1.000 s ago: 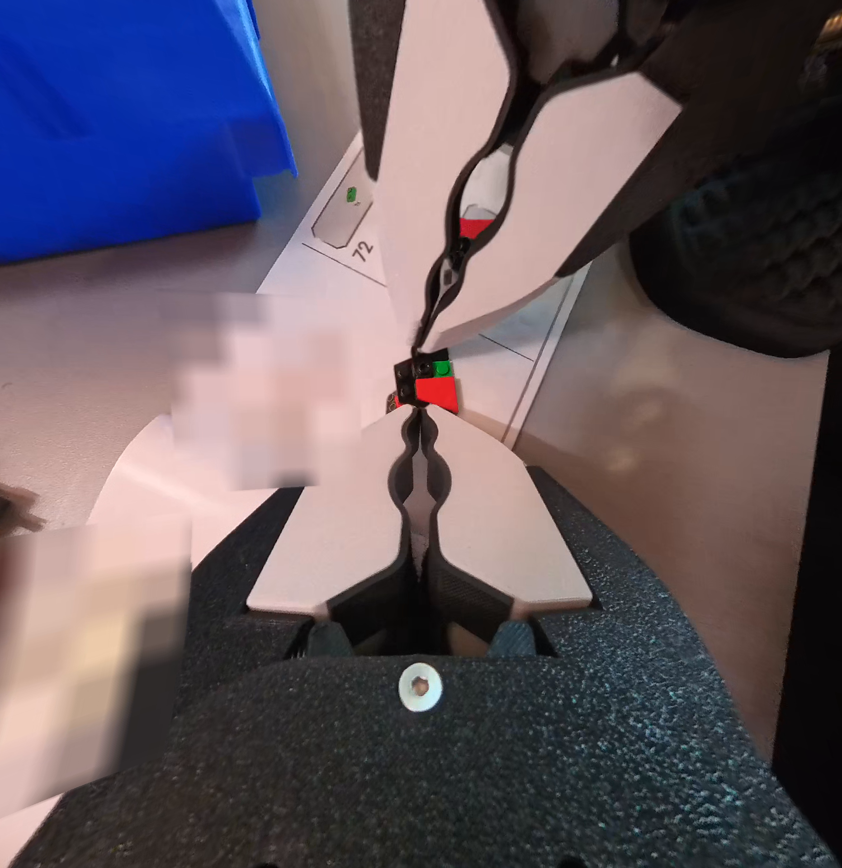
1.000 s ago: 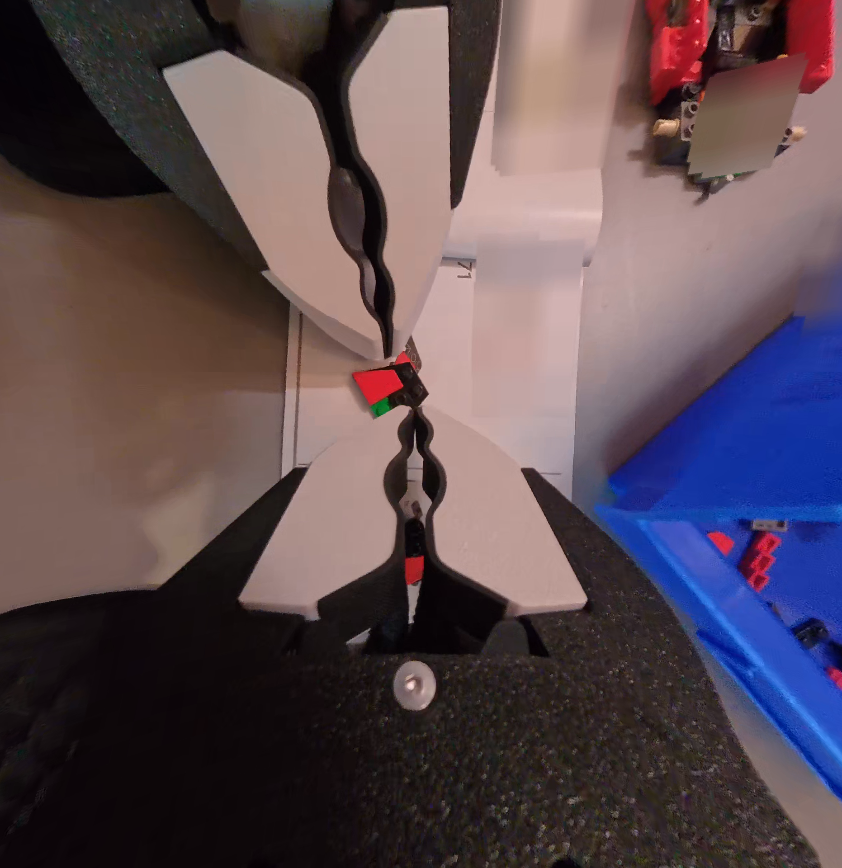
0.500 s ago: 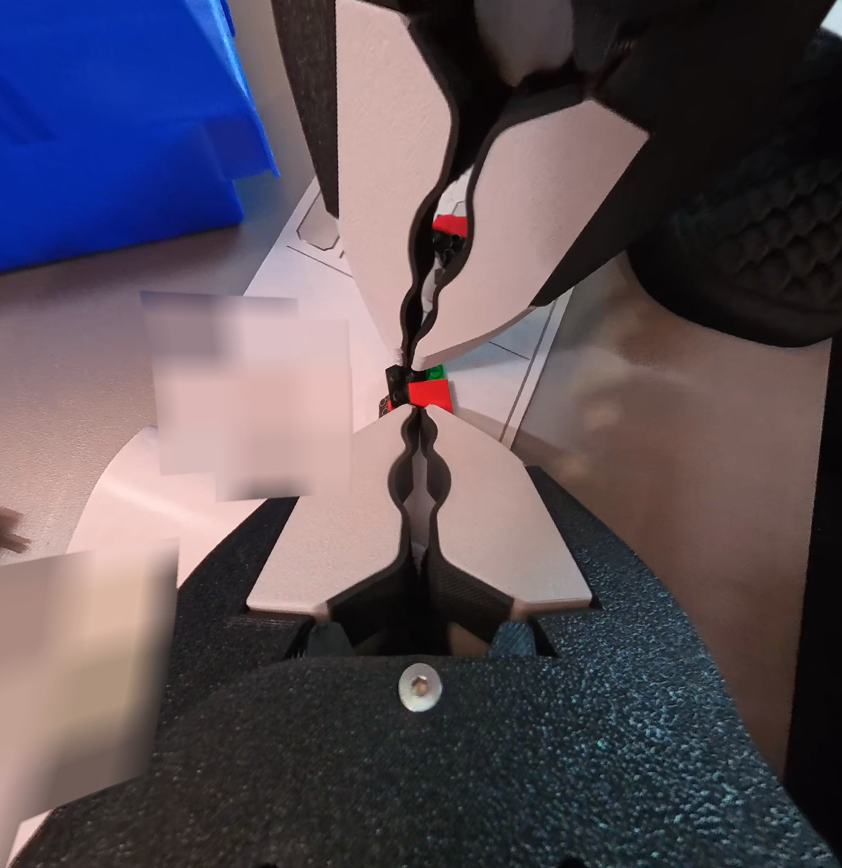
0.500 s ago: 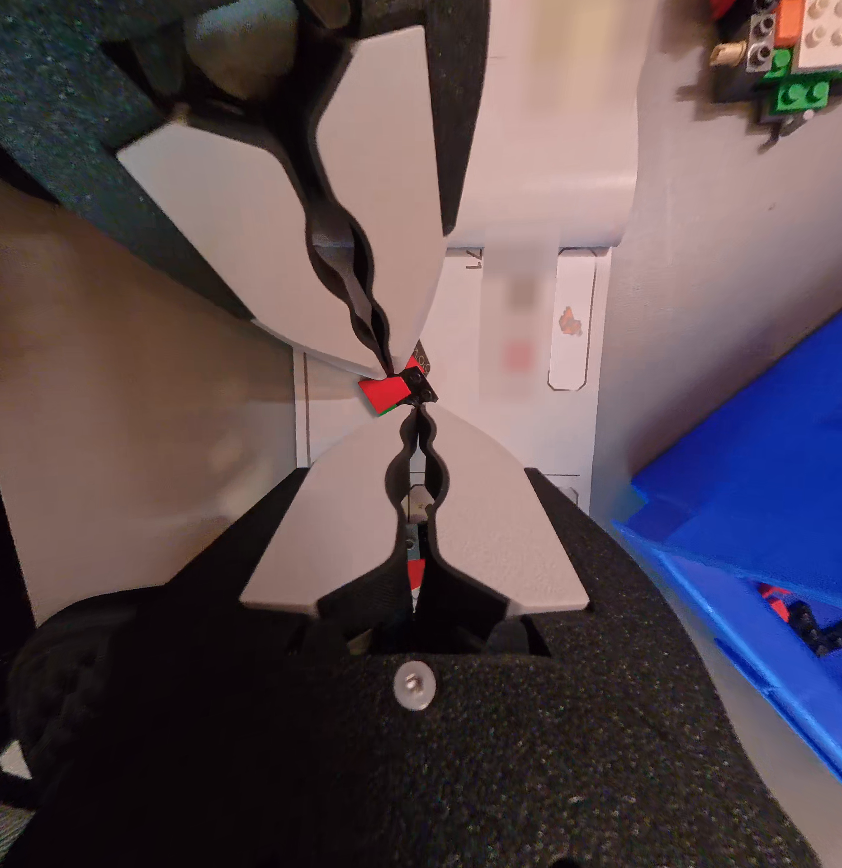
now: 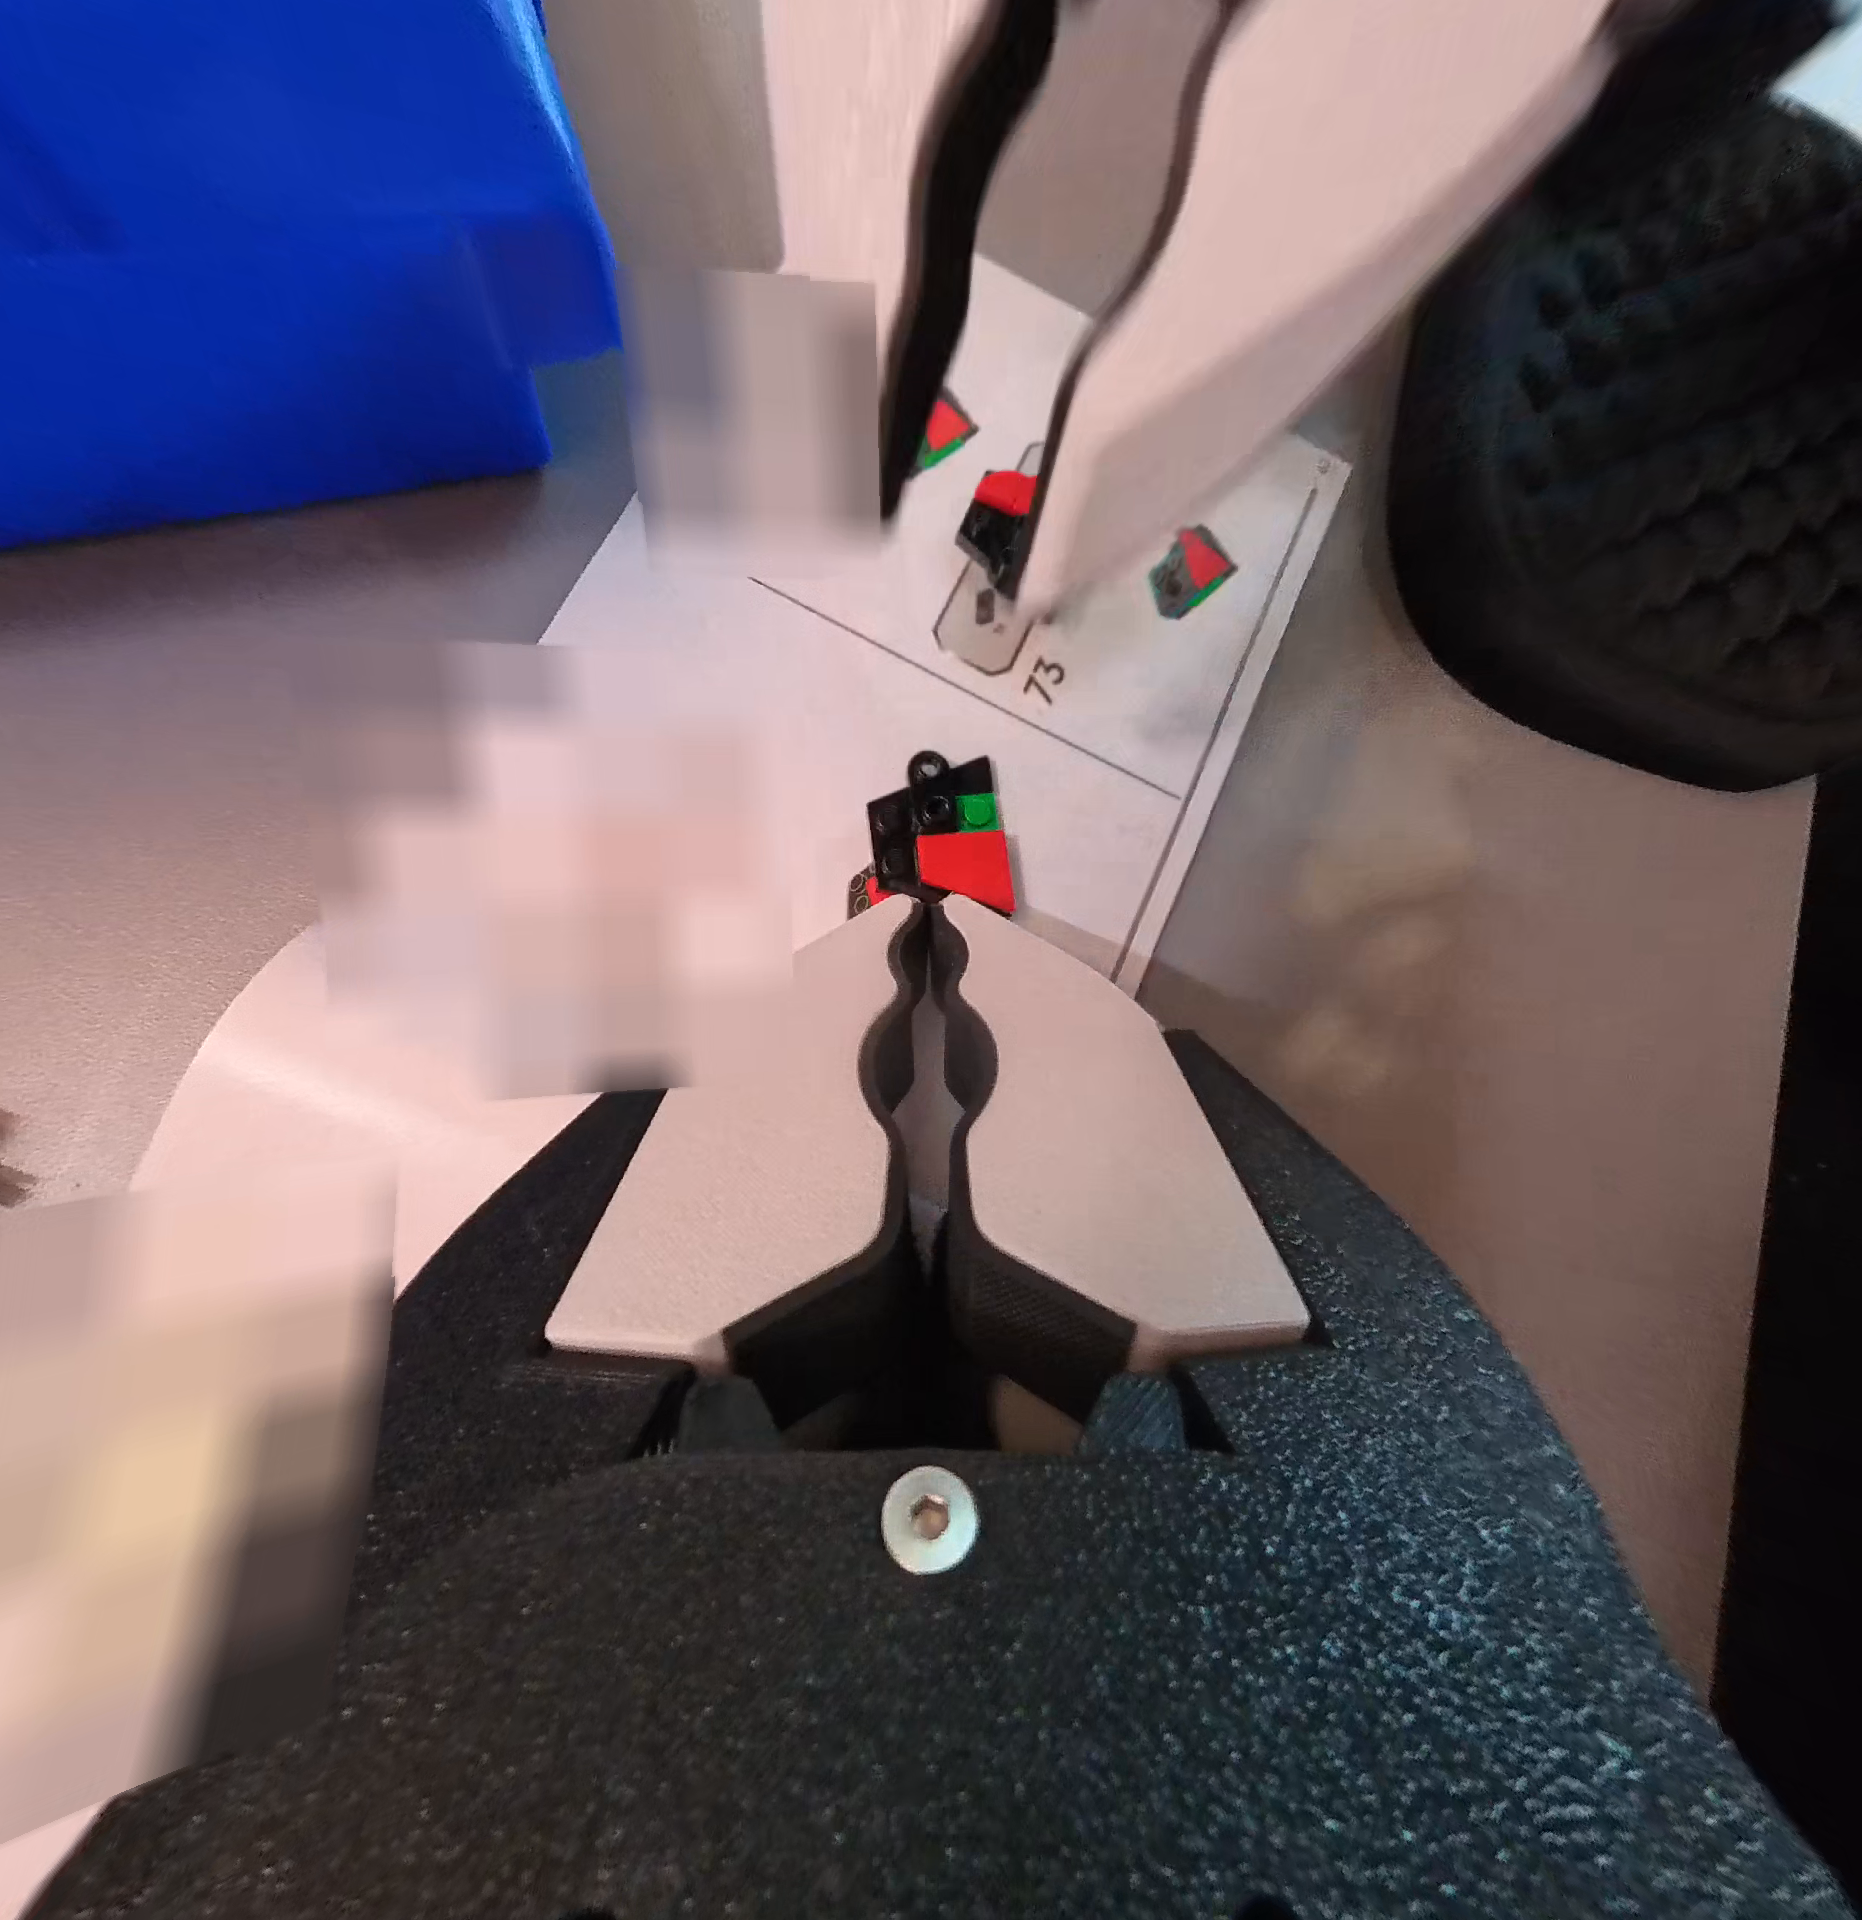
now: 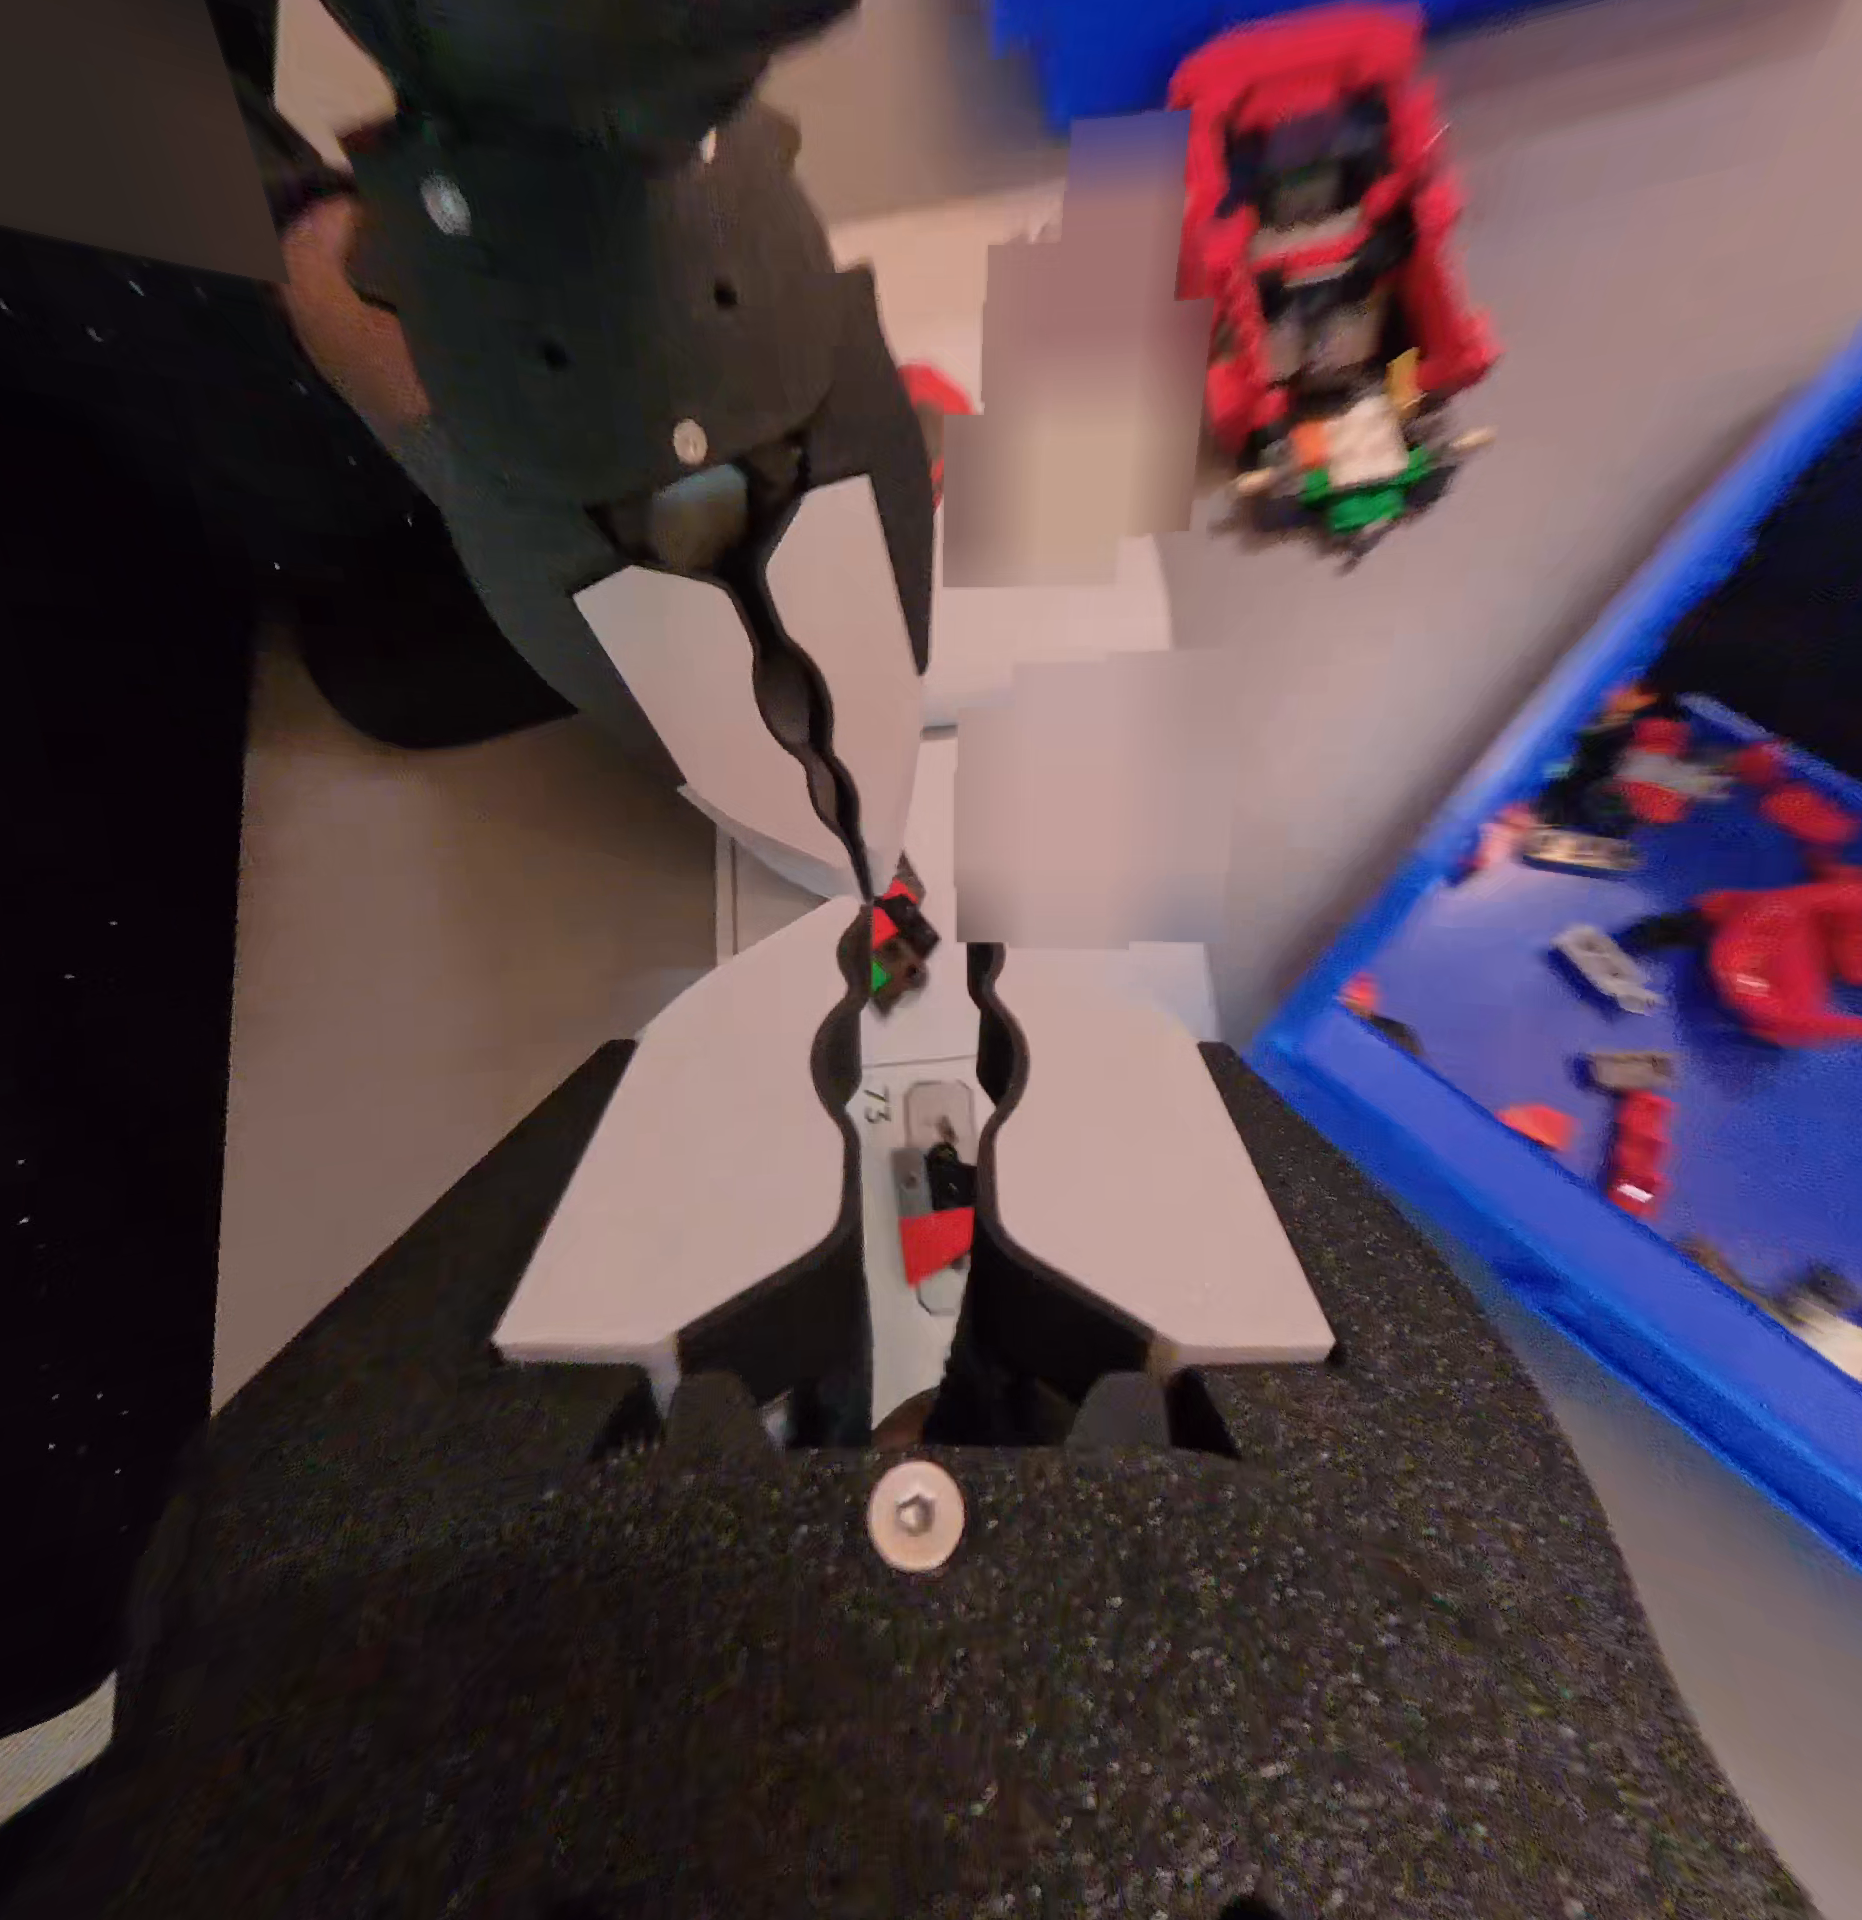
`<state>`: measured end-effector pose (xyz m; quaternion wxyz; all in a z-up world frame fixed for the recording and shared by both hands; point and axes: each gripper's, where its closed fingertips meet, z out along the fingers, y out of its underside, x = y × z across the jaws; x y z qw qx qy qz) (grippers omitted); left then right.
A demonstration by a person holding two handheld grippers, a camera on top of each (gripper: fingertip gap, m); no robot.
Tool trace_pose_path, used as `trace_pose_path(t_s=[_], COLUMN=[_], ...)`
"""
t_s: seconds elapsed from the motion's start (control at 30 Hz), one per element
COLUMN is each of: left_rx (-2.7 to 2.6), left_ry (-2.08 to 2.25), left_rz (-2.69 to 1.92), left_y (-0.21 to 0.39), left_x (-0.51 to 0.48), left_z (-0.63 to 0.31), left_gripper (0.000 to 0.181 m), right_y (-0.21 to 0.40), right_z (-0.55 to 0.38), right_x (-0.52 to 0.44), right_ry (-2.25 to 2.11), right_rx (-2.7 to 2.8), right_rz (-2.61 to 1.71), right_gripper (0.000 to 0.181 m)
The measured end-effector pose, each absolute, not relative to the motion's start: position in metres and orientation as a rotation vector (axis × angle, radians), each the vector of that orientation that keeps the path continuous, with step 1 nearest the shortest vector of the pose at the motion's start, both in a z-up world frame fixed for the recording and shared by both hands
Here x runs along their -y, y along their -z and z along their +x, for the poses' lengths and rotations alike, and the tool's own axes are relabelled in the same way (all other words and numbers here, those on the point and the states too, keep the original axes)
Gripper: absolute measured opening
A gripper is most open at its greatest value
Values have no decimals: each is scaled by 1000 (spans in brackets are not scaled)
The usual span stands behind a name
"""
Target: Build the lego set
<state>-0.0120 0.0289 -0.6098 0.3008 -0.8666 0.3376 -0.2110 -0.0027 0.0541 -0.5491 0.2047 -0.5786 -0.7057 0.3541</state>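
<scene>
Beige surface (image 5: 1426,1039) with a white instruction booklet (image 5: 1093,727) spread on it, that's the backdrop. Left tongs (image 5: 925,906) are clenched on a tiny red, black and green brick cluster (image 5: 942,836), pinching just its near edge, I'd guess so the studs stay exposed for whatever clips on next. It's held right above the booklet, probably to check it against the printed step.

Right tongs (image 6: 919,951) are released, with nothing between the tips, and sit just beside the cluster (image 6: 896,945).

Left view shows the cluster's top face cleanly, but only a corner of a blue bin (image 5: 262,260). Right view is blurrier on the cluster, yet it shows the bin's inside (image 6: 1685,1039) with loose red and black pieces, plus a half-built red car model (image 6: 1322,312) farther back that the left view misses entirely.
</scene>
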Motion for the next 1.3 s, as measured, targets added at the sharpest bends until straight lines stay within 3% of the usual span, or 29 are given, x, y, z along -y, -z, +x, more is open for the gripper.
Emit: trace_pose_path(t_s=[0.13,0.37,0.63,1.13,1.3], left_rx=[-815,-719,-787,-799,-756], left_ry=[621,720,733,781,835], left_rz=[-2274,-2207,-2227,-2217,-2213], left_y=[603,590,596,595,592], left_x=[-33,-36,-31,-28,-29], left_z=[-15,-18,-13,-11,-13], left_gripper=[0,0,0,0,0], right_y=[512,452,438,545,597], right_z=[19,30,9,-9,-7], right_x=[-94,-161,-196,-209,-201], right_ry=[-907,-738,-530,-606,-531], right_rx=[1810,1614,1812,2379,2514], right_rz=[-1600,-1549,-1575,-1604,-1747], right_gripper=[27,28,29,12,25])
